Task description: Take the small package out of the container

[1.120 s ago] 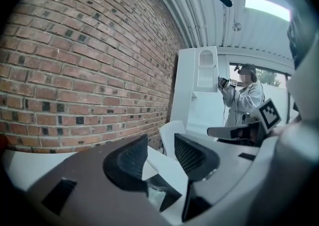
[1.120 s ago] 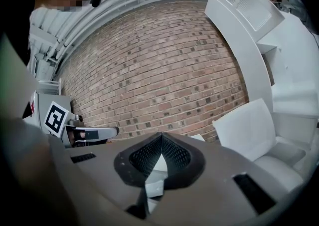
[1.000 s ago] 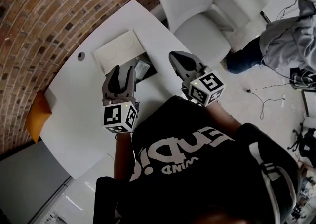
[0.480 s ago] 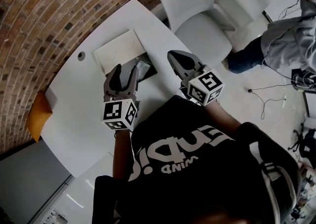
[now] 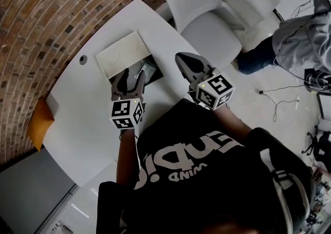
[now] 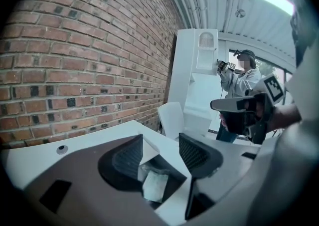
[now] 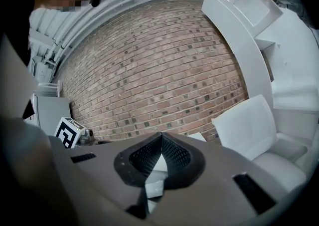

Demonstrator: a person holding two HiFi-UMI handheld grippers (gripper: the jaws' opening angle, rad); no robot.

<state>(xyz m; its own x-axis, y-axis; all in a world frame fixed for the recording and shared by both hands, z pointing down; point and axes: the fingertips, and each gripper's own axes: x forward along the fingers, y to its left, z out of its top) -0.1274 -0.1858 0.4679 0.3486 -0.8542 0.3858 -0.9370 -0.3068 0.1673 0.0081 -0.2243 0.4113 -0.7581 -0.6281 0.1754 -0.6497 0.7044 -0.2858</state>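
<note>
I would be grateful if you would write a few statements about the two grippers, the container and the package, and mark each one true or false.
1. The left gripper's fingers stand apart. True; they have just been opening, and they touch nothing.
2. The left gripper holds the small package. False: the package lies inside the container, in line with the gap between the open fingers, not gripped.
3. The right gripper's fingers are spread wide. False: they are together, with nothing between them.
4. A white chair stands beside the table. True.
</note>
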